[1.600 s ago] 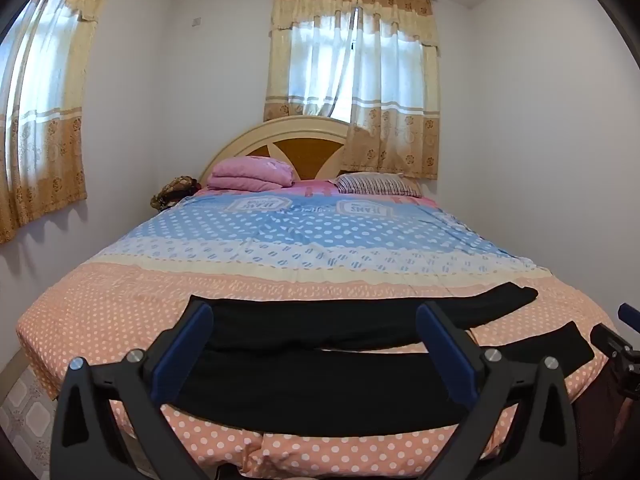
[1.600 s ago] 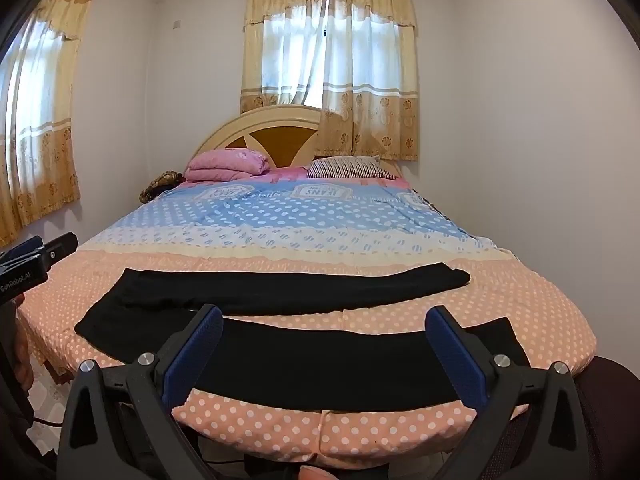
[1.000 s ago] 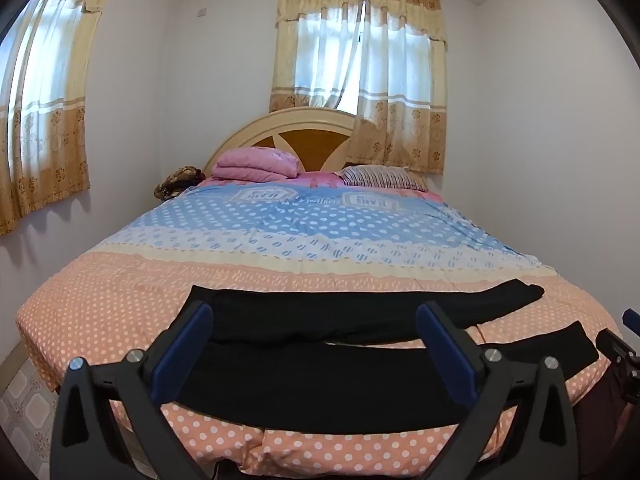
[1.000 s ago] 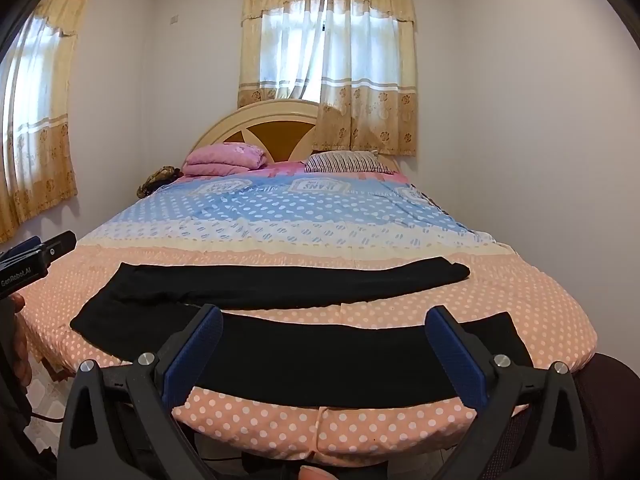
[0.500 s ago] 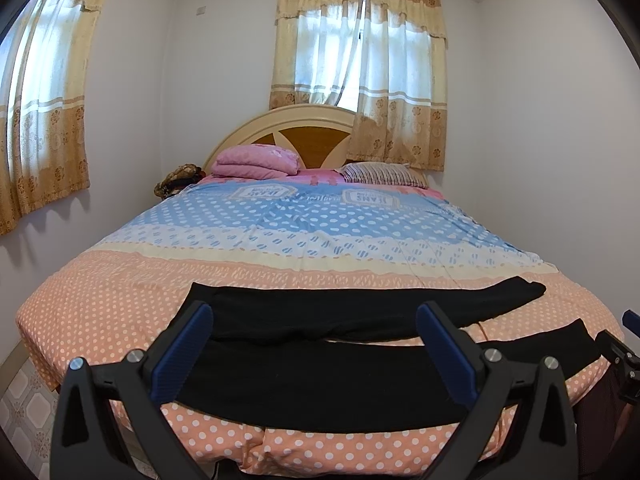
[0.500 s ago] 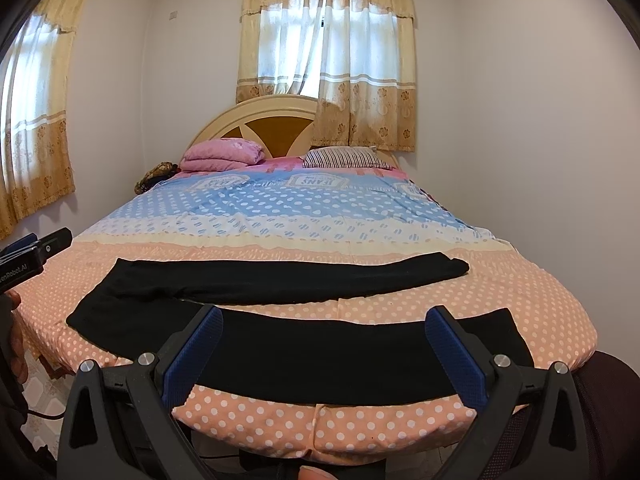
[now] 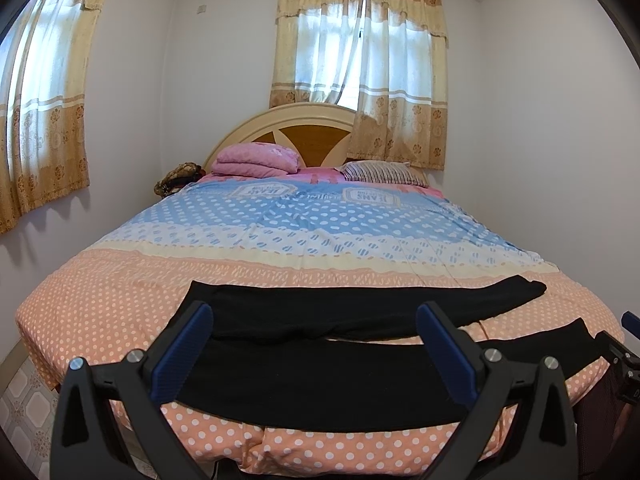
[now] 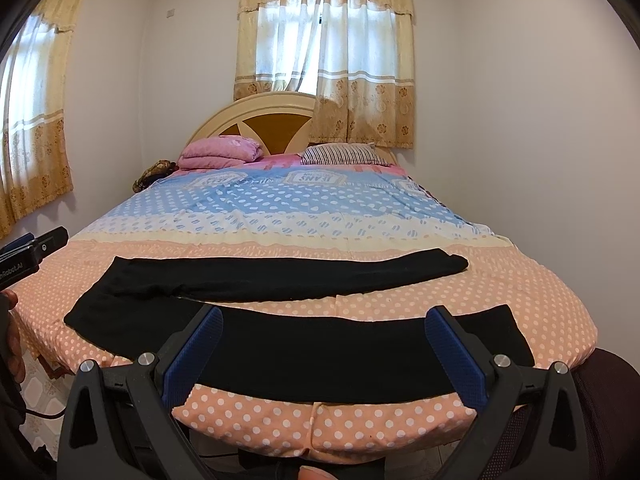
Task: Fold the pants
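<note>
Lying crosswise on the bed (image 8: 552, 300), black pants (image 8: 320, 344) point legs rightward.

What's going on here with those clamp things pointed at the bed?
A person holds a two-finger gripper in each hand, about to fold the black pants spread flat across the foot of the bed. The waist lies to the left and the two legs run to the right, side by side. The left gripper and right gripper are both open and hover short of the bed, touching nothing. No fold has been made yet.
</note>
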### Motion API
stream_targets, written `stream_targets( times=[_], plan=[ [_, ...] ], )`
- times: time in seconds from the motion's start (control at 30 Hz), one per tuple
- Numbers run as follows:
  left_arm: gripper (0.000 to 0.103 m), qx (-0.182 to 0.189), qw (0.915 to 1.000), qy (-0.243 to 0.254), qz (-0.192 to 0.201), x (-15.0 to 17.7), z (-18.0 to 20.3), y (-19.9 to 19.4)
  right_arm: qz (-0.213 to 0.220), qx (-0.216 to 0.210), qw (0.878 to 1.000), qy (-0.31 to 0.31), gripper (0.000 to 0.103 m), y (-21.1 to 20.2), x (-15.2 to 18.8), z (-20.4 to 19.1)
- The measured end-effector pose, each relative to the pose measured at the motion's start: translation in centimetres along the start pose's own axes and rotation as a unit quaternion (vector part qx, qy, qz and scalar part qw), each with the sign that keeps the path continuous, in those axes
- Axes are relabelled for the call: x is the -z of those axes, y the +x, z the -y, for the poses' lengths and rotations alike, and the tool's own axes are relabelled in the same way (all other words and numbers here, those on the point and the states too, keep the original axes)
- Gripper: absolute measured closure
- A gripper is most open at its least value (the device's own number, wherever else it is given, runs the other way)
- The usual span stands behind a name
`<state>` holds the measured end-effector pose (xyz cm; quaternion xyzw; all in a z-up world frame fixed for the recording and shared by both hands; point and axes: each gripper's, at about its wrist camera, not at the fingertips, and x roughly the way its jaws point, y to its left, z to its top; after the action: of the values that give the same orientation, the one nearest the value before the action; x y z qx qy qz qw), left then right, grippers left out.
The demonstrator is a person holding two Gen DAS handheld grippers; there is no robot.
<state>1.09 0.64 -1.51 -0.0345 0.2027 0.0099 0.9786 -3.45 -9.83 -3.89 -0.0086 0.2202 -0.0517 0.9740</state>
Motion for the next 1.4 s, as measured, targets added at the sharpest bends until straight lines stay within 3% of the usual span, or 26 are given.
stream_targets(
  times=[1.4],
  plan=[
    [0.0, -0.004, 0.9998, 0.003, -0.018, 0.9, 0.3, 1.2, -0.03, 0.001, 1.0, -0.004, 0.001, 2.1, 0.8, 0.1]
  ],
)
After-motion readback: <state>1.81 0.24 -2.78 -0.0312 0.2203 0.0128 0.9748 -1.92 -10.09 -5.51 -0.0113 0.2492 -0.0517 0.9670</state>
